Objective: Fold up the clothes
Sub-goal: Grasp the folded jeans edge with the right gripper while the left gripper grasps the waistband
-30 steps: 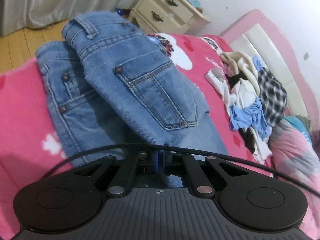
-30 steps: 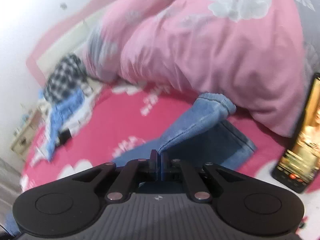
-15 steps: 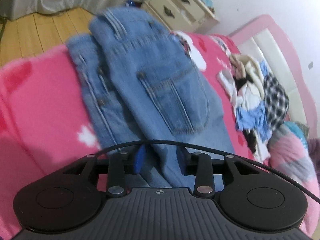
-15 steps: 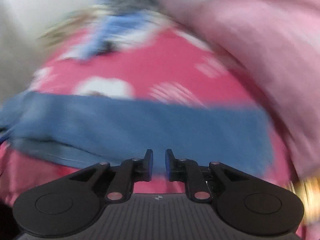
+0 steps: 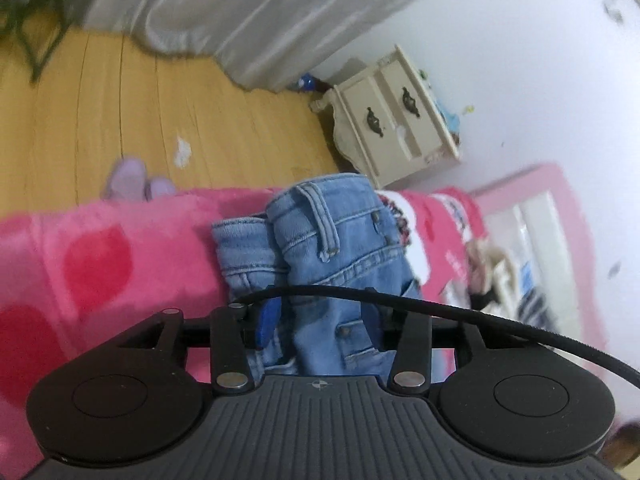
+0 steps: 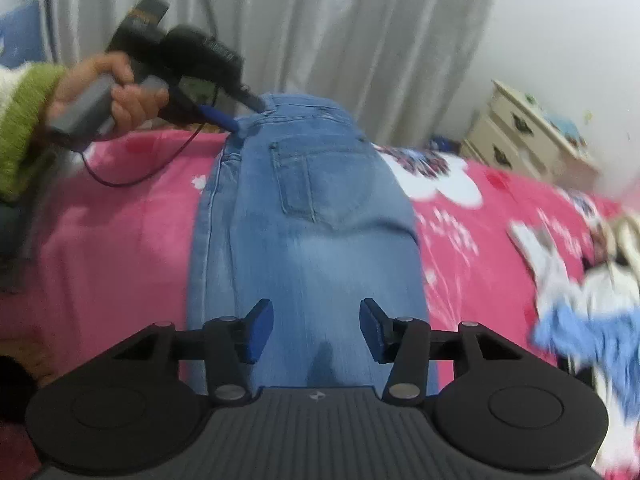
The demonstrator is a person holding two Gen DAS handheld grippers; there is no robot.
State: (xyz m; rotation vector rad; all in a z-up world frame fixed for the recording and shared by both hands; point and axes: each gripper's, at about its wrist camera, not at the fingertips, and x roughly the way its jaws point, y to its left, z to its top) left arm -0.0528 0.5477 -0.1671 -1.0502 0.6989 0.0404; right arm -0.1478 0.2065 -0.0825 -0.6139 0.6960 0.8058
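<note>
Jeans [image 6: 312,216]: lay flat, leg over leg, lengthwise on pink blanket [image 6: 120,216]. Left gripper [image 5: 320,320] and right gripper [image 6: 316,326], clamped a second earlier, had released, spread wide above denim. Lengthwise fold judged set.

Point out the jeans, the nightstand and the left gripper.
jeans [image 6: 320,264]: right wrist view, faded seat below the back pocket.
nightstand [image 5: 394,120]: left wrist view, drawer front between the handles.
left gripper [image 6: 246,118]: right wrist view, fingertips at the jeans' waistband.
</note>
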